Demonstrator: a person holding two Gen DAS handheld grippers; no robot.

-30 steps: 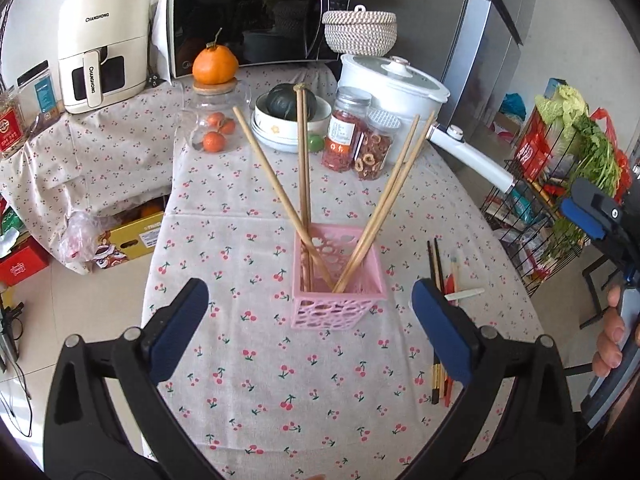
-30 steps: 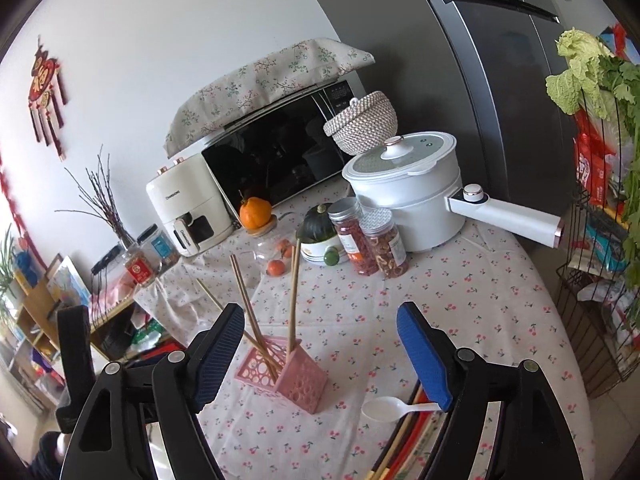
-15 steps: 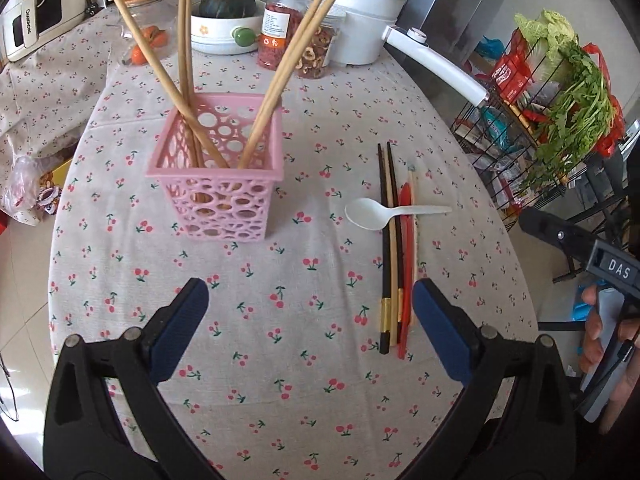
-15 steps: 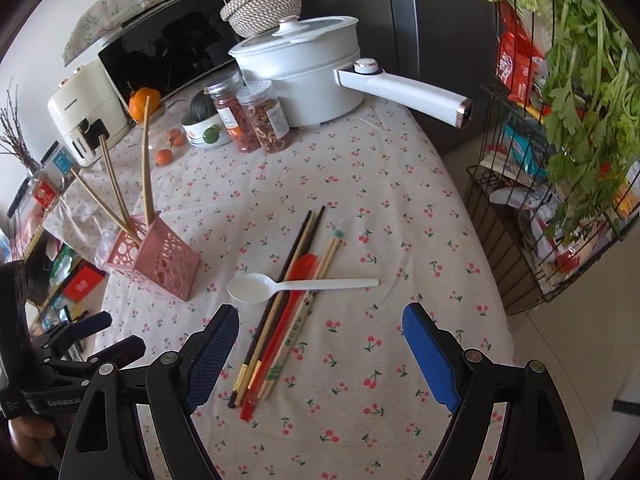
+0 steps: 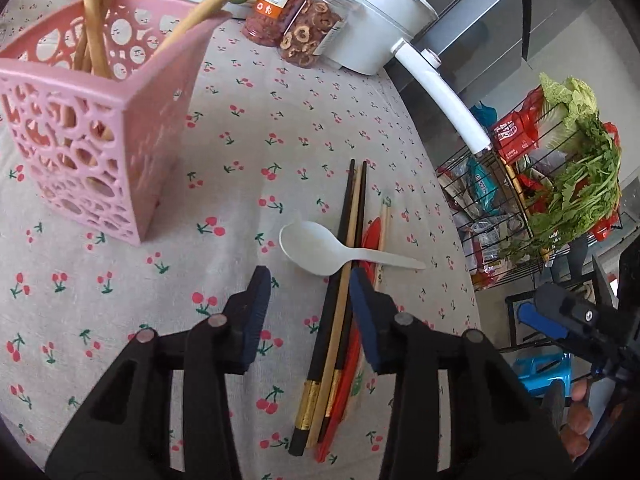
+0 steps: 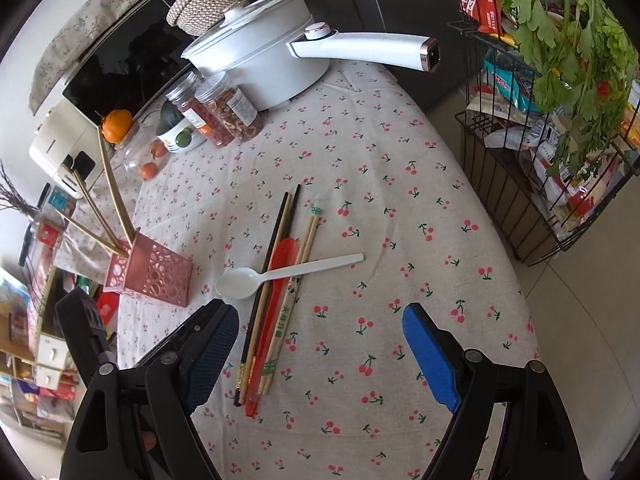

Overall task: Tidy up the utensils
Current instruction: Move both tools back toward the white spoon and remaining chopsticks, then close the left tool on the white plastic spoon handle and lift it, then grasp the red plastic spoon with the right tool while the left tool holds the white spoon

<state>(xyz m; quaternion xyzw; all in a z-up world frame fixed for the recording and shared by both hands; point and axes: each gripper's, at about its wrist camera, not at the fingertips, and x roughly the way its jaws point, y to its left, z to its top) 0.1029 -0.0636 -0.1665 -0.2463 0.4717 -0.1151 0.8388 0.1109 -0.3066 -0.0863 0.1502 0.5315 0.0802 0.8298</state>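
Left gripper (image 5: 310, 292), jaws just narrowed, straddles dark chopsticks (image 5: 340, 280) near counter's (image 5: 240, 160) right edge, not gripping; right gripper (image 6: 320, 344) wide.

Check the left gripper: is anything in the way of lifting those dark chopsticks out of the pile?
Yes. The white spoon lies across the dark chopsticks just beyond the left gripper, whose jaws have just been closing around them without visibly pressing. Its handle would likely be dragged up. The way to the pink basket looks clear.
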